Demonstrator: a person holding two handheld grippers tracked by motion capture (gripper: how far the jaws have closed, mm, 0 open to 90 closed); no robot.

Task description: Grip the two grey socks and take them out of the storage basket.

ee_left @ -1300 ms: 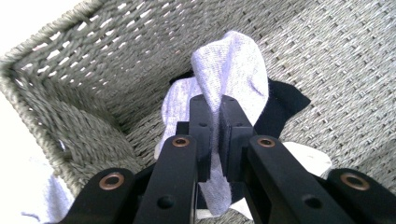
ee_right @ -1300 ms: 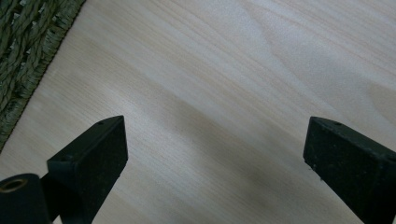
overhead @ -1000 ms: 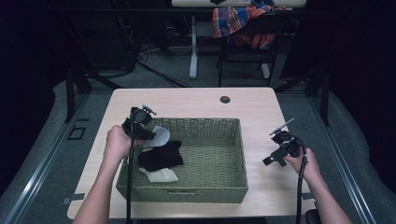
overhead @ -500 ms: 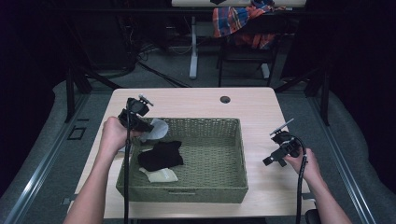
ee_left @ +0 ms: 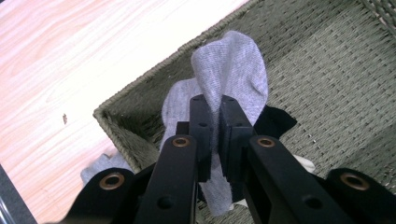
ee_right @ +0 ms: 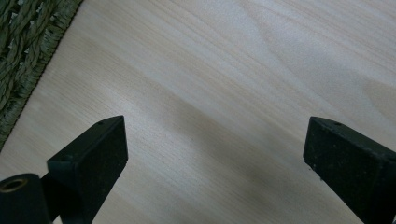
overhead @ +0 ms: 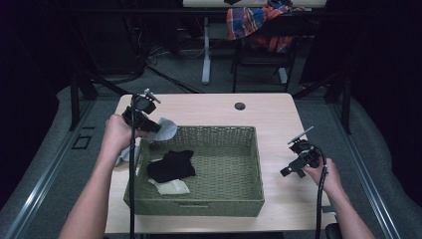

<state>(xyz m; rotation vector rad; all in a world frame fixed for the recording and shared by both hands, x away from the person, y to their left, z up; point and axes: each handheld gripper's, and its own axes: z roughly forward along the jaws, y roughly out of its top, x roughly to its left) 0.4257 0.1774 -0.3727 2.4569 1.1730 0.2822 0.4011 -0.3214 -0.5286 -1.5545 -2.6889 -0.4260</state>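
Left gripper view: the left gripper (ee_left: 212, 135) has its jaws clamped on a fold of the grey sock (ee_left: 229, 74), which hangs above the near-left corner of the woven basket (ee_left: 327, 70). Pinching it mid-fabric appears intended to lift it clear of the rim. In the high view, a black sock (overhead: 171, 166) and a pale sock (overhead: 171, 187) lie inside the basket. The right gripper (overhead: 293, 167) rests over bare table (overhead: 278, 114) beside the basket, jaws spread wide and empty, apparently on standby.
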